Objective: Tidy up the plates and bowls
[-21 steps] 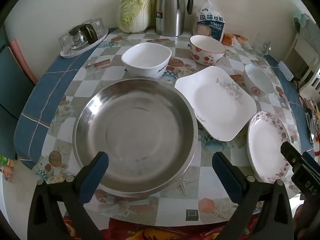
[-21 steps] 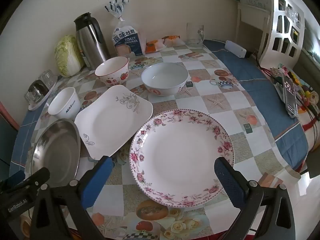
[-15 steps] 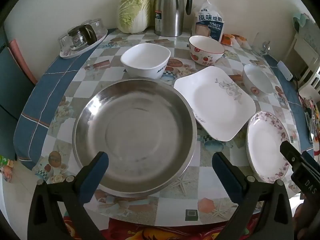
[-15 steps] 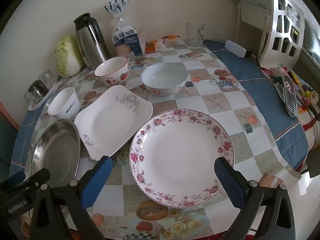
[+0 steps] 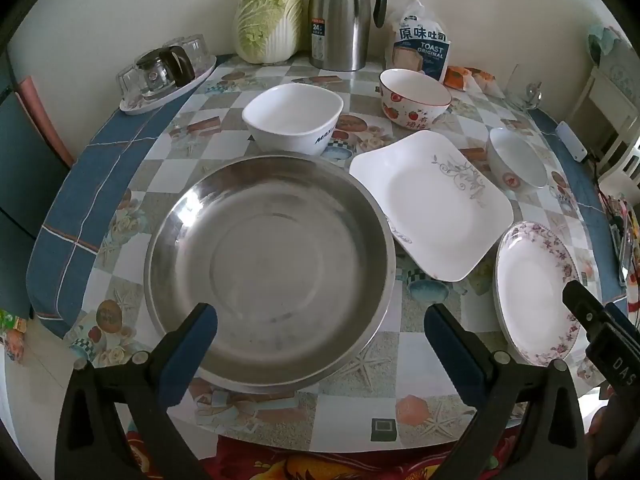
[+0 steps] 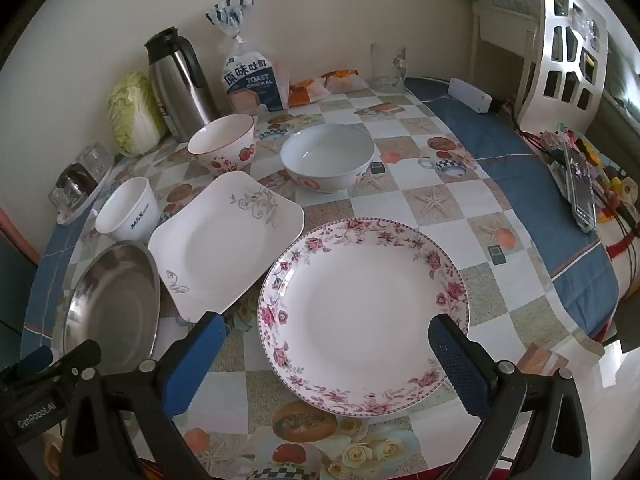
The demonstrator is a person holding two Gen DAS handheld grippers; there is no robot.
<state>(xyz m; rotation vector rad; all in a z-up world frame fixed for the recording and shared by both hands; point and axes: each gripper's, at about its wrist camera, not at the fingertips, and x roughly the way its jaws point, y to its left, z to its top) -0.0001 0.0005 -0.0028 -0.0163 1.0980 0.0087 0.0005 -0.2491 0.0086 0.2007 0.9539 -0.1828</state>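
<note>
My left tool [image 5: 320, 332] hangs wide open and empty above the near rim of the steel basin [image 5: 268, 272], and my right tool [image 6: 326, 340] gapes equally wide over the floral plate [image 6: 362, 312]. Between them lies the square plate [image 6: 224, 244]; three bowls sit farther back on the tabletop [image 6: 432, 200].

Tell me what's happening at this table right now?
A person holds two grippers over a table of dishes, nothing grasped yet. The left gripper hangs open above the steel basin; the right gripper hangs open above the floral plate. The square plate and three bowls sit untouched.
</note>
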